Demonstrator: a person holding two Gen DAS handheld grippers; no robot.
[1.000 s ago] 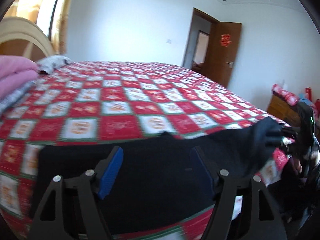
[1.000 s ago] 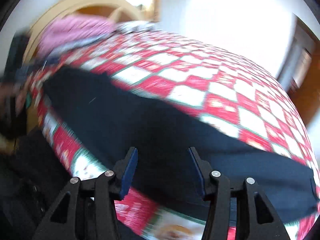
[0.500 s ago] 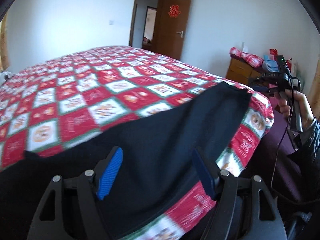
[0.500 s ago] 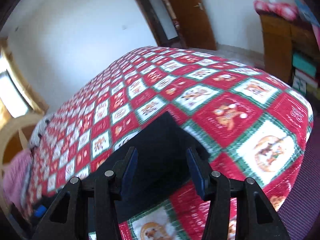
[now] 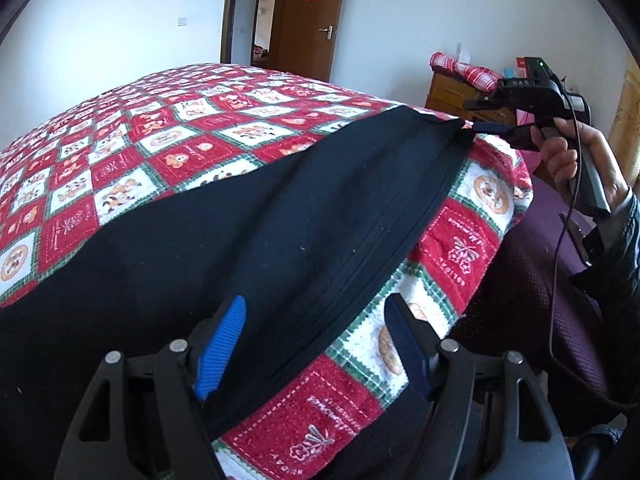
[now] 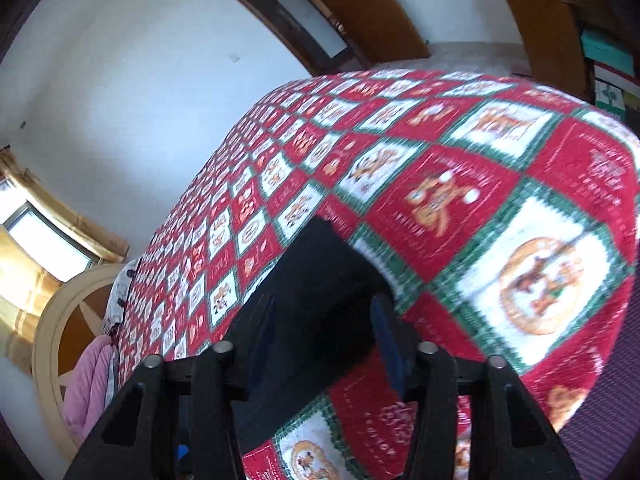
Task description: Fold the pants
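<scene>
Dark navy pants [image 5: 248, 232] lie stretched along the near edge of a bed with a red, white and green patterned quilt [image 5: 160, 128]. My left gripper [image 5: 312, 344] is open, its blue pads just above the pants' seam near the bed edge. In the left wrist view my right gripper [image 5: 486, 126] sits at the far end of the pants by the bed corner. In the right wrist view the right gripper [image 6: 324, 340] is open, its jaws on either side of the pants' end [image 6: 316, 280].
A brown door [image 5: 308, 20] stands open behind the bed. A wooden dresser [image 5: 460, 92] with red cloth stands at the right. A purple mat [image 5: 556, 220] lies beside the bed. A curved headboard [image 6: 60, 344] and pink bedding [image 6: 88, 388] are at the bed's far end.
Both grippers have swung toward the foot of the bed. The right gripper let go of the raised pants end, which now lies flat, then moved in close around that end.
</scene>
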